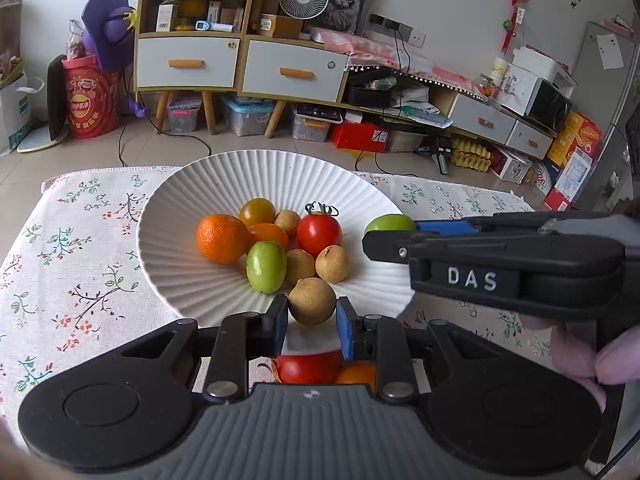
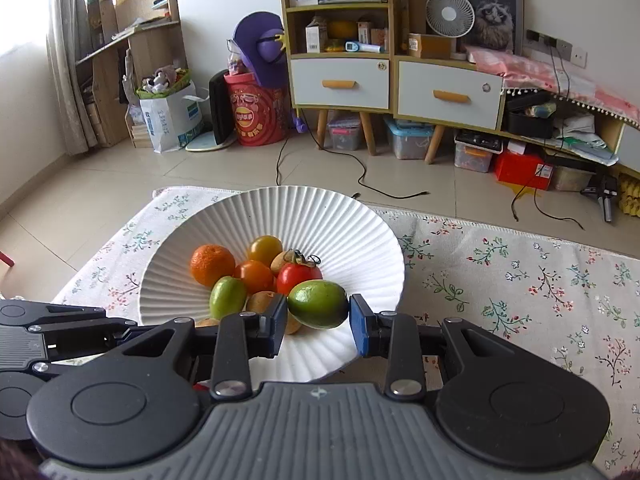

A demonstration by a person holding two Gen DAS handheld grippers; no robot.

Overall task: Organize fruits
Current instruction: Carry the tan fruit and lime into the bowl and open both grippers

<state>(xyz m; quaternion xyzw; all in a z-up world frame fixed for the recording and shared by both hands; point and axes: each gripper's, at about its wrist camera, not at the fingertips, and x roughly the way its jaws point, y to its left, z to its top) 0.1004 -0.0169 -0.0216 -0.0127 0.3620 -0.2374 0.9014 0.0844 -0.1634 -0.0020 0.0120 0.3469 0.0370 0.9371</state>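
The white plate [image 1: 208, 184] on the floral cloth [image 1: 80, 264] holds a mandarin [image 1: 222, 238] and tomatoes; your left gripper [image 1: 312, 316] clamps a longan [image 1: 312, 301], your right gripper [image 2: 318, 322] a green fruit [image 2: 318, 304], both over the plate

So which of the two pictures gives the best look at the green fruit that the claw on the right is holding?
The right wrist view. There the green fruit sits whole between the right claw pads, over the white plate. In the left wrist view only its top peeks above that claw's finger, seen from the side.
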